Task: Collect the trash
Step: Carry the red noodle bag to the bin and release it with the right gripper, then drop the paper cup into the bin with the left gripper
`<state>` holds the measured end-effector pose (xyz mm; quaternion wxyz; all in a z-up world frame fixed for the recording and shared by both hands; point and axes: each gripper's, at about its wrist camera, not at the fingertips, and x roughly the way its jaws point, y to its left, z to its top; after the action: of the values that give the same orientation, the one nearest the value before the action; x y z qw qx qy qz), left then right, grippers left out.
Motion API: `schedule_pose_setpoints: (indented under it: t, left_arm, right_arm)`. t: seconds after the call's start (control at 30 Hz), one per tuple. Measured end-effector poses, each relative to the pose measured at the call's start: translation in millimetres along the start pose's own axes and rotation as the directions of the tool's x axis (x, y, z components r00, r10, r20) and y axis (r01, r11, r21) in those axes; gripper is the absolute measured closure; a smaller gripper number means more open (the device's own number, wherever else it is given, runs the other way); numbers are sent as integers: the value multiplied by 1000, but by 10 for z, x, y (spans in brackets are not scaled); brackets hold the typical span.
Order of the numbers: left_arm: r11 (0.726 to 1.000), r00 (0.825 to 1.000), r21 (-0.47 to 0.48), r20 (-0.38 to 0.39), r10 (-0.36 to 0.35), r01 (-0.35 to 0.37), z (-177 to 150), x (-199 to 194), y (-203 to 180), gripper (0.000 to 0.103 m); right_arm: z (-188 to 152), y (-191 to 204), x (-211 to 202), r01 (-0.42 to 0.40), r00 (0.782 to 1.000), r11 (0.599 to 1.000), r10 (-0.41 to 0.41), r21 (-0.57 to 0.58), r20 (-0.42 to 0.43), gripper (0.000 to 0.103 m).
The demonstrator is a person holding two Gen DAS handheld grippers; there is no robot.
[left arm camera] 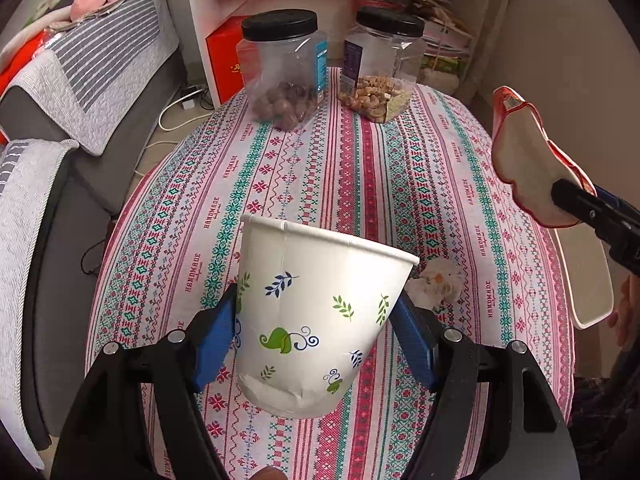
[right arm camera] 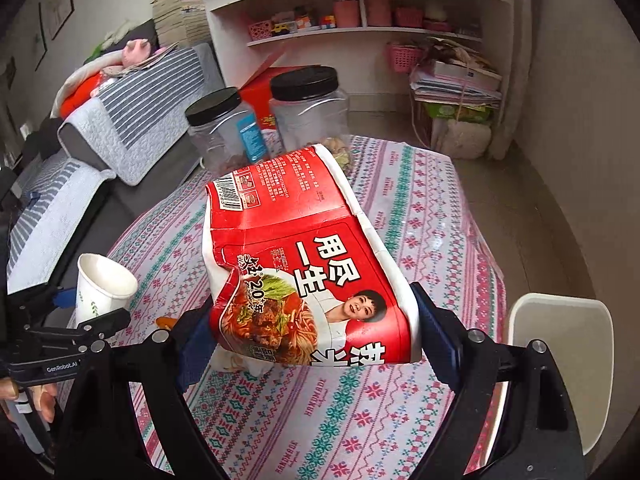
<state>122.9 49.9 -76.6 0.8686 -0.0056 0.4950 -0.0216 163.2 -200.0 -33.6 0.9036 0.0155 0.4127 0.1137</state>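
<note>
My left gripper is shut on a white paper cup with leaf prints, held upright above the patterned tablecloth. The cup also shows in the right wrist view. My right gripper is shut on a flattened red noodle carton, held above the table. The carton also shows at the right in the left wrist view. A crumpled tissue lies on the cloth just right of the cup; part of it shows under the carton.
Two clear jars with black lids stand at the table's far end, one with nuts and one with snacks. A white chair is at the table's right. A grey sofa runs along the left. Shelves stand behind.
</note>
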Motion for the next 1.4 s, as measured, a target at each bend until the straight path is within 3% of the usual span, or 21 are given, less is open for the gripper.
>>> schedule_pose_setpoints:
  t: [0.3, 0.57, 0.67, 0.8, 0.97, 1.33, 1.4]
  left_arm:
    - [999, 1000, 31, 12, -17, 17, 26, 19, -241, 32]
    - [997, 998, 58, 37, -54, 52, 41, -8, -545, 32]
    - [993, 995, 98, 64, -76, 70, 51, -76, -734, 32]
    - [988, 990, 124, 92, -104, 93, 75, -132, -993, 32]
    - [980, 987, 148, 73, -145, 133, 129, -110, -1426, 32]
    - [933, 952, 237, 80, -295, 270, 461, -268, -2908, 31]
    - [927, 948, 249, 81, -308, 280, 489, -284, -3119, 30]
  right_arm:
    - [-113, -850, -206, 143, 988, 956, -154, 256, 24, 20]
    - [-316, -1473, -506, 319, 937, 860, -350, 397, 4, 19]
    - [-419, -1669, -644, 358, 918, 820, -395, 447, -10, 11]
    - [-551, -1872, -862, 375, 907, 787, -421, 490, -18, 8]
    - [-642, -1999, -1151, 371, 898, 772, -439, 516, 12, 7]
    - [-802, -2252, -1730, 371, 842, 719, -527, 588, 113, 7]
    - [-853, -2297, -1858, 371, 821, 704, -554, 605, 141, 7]
